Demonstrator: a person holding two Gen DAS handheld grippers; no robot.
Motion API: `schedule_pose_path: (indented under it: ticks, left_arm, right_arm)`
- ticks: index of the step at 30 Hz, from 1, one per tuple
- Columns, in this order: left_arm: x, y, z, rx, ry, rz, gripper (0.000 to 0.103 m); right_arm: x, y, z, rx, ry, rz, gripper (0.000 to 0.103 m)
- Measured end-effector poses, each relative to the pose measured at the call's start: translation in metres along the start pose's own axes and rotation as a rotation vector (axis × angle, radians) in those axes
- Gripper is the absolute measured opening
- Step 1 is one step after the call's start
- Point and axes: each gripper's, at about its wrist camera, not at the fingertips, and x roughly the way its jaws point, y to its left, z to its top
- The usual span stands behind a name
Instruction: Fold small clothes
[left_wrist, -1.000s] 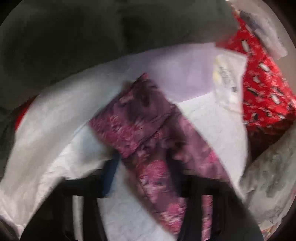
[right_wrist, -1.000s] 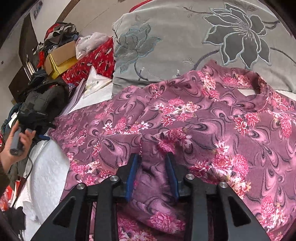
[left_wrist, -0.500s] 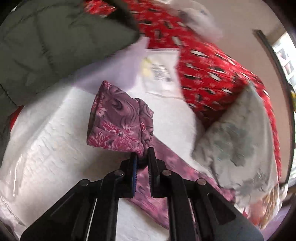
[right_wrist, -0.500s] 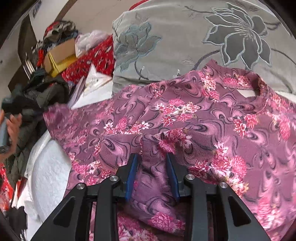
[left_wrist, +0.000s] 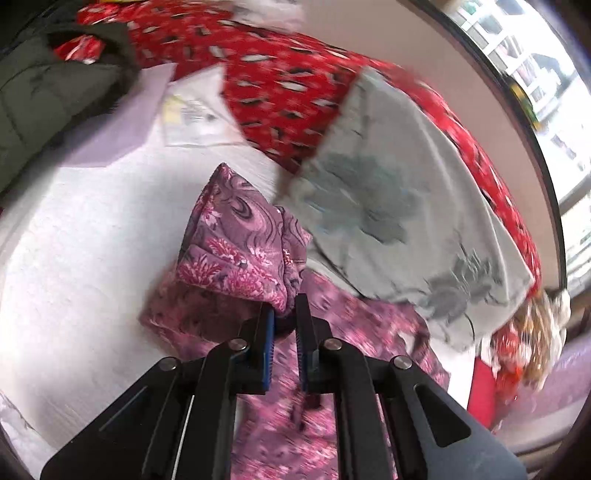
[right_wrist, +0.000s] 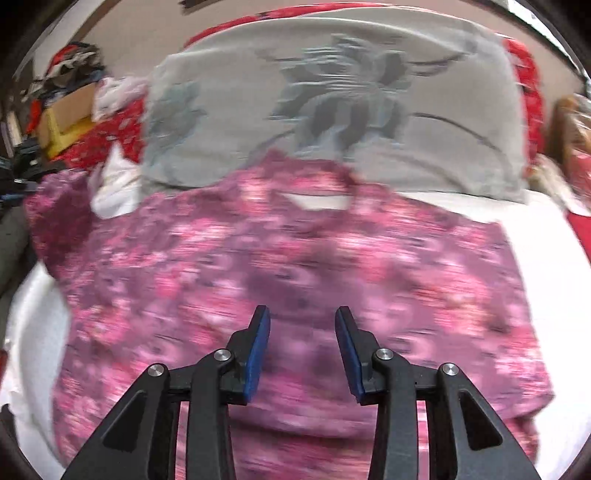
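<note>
- While the floral top (right_wrist: 295, 266) lies flat on the white bed (right_wrist: 554, 258), the left gripper (left_wrist: 285, 314) pinches its bunched sleeve.
- The right gripper (right_wrist: 302, 317), jaws just widened, hovers released above the cloth.

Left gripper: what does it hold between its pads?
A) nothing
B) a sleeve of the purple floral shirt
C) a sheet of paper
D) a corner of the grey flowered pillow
B: the left gripper is shut on a bunched sleeve of the purple floral shirt.
</note>
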Motion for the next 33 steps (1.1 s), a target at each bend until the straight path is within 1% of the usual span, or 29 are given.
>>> schedule_pose_path:
  ticks: [1, 4, 5, 6, 7, 10, 12, 16, 17, 20, 22, 23, 25, 28, 29, 30, 31, 32, 33]
  left_arm:
    - [0.001, -0.009, -0.004, 0.015, 0.006, -0.006, 0.008]
    - [0.005, -0.040, -0.018, 0.061, 0.024, -0.023, 0.008]
    - [0.007, -0.053, -0.025, 0.081, 0.031, -0.026, 0.008]
    - [0.011, -0.061, -0.030, 0.092, 0.038, -0.028, 0.008]
    - [0.015, -0.071, -0.037, 0.106, 0.050, -0.034, 0.008]
    - [0.032, -0.096, -0.058, 0.133, 0.098, -0.044, 0.008]
    - [0.050, -0.112, -0.079, 0.161, 0.142, -0.042, 0.008]
    - [0.091, -0.135, -0.124, 0.226, 0.238, -0.007, 0.008]
    - [0.103, -0.140, -0.137, 0.249, 0.265, 0.014, 0.008]
    - [0.123, -0.147, -0.165, 0.311, 0.299, 0.080, 0.008]
    - [0.128, -0.146, -0.173, 0.348, 0.308, 0.117, 0.010]
    - [0.127, -0.144, -0.175, 0.361, 0.314, 0.113, 0.013]
    - [0.118, -0.135, -0.175, 0.336, 0.328, 0.060, 0.014]
    - [0.096, -0.109, -0.166, 0.262, 0.354, -0.040, 0.020]
    - [0.086, -0.098, -0.161, 0.236, 0.344, -0.066, 0.025]
    - [0.076, -0.083, -0.154, 0.204, 0.318, -0.083, 0.034]
    - [0.068, -0.071, -0.149, 0.178, 0.293, -0.087, 0.038]
    - [0.061, -0.053, -0.141, 0.140, 0.257, -0.085, 0.041]
    - [0.059, -0.042, -0.135, 0.114, 0.243, -0.074, 0.041]
  right_arm:
    - [0.000, -0.012, -0.004, 0.001, 0.002, -0.033, 0.038]
    - [0.005, -0.039, -0.017, 0.015, 0.027, -0.092, 0.041]
    - [0.008, -0.046, -0.022, 0.023, 0.035, -0.091, 0.045]
    - [0.006, -0.052, -0.026, 0.014, -0.011, -0.086, 0.048]
    - [0.004, -0.056, -0.031, 0.014, -0.037, -0.074, 0.052]
    - [0.004, -0.060, -0.033, 0.022, -0.041, -0.064, 0.056]
    - [0.005, -0.062, -0.033, 0.022, -0.042, -0.056, 0.057]
    - [0.006, -0.065, -0.034, 0.040, -0.046, -0.022, 0.060]
    - [0.006, -0.066, -0.034, 0.046, -0.048, -0.013, 0.060]
    - [0.005, -0.067, -0.035, 0.051, -0.051, 0.001, 0.062]
    - [0.005, -0.066, -0.036, 0.048, -0.052, 0.002, 0.063]
    - [0.005, -0.065, -0.037, 0.045, -0.053, 0.001, 0.064]
    - [0.005, -0.064, -0.037, 0.039, -0.051, -0.003, 0.065]
    - [0.006, -0.063, -0.036, 0.037, -0.043, -0.005, 0.065]
    - [0.006, -0.063, -0.033, 0.036, -0.027, -0.007, 0.065]
    - [0.006, -0.062, -0.031, 0.035, -0.013, -0.012, 0.065]
    - [0.006, -0.060, -0.026, 0.035, 0.010, -0.020, 0.065]
    - [0.005, -0.058, -0.022, 0.042, 0.024, -0.014, 0.067]
    - [0.004, -0.057, -0.019, 0.058, 0.030, 0.010, 0.067]
